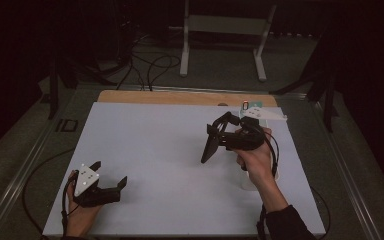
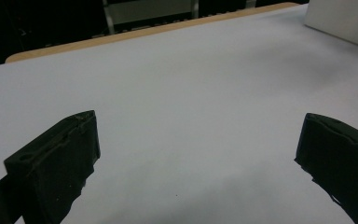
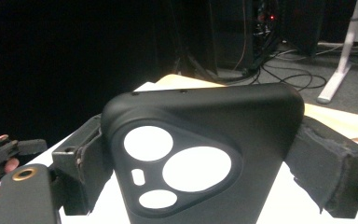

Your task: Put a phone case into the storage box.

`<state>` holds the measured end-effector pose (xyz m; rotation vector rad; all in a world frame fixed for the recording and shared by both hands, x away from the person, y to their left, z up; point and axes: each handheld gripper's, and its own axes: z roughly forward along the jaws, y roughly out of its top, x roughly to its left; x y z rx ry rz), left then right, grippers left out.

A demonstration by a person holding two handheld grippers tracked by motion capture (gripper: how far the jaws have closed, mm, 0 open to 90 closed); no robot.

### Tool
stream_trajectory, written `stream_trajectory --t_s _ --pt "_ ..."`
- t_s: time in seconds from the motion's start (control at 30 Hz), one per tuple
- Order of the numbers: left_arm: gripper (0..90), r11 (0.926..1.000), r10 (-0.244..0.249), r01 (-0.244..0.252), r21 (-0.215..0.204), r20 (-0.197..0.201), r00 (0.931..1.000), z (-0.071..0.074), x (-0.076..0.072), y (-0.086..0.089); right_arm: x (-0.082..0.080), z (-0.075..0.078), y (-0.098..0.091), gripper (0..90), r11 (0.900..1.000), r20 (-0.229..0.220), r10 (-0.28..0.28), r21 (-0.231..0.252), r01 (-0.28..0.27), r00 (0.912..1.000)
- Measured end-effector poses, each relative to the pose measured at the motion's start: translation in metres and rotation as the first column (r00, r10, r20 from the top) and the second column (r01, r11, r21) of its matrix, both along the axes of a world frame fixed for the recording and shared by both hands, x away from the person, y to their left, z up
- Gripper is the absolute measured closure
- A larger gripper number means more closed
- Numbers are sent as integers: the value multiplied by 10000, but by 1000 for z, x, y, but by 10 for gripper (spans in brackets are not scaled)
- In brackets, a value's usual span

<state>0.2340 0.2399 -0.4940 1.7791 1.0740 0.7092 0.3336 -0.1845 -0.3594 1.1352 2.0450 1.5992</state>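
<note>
- Above the white sheet on the table's right half, the right gripper clamps a black phone case by its two long edges, lifted clear, probably so its camera cutouts face the lens.
- Down at the near left, the left gripper rests with jaws spread and nothing between them, seemingly waiting its turn.

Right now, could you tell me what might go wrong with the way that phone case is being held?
The right gripper pinches the black phone case only by its side edges, above the table; a soft case could flex and slip out. The left gripper rests open, too far off to catch it.
</note>
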Motion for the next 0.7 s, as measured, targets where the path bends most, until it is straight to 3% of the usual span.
stream_trajectory --t_s 0.7 --pt "0 9999 144 -143 -93 34 9999 1 0 1 24 17 -8 142 9975 367 -621 -315 633 9974"
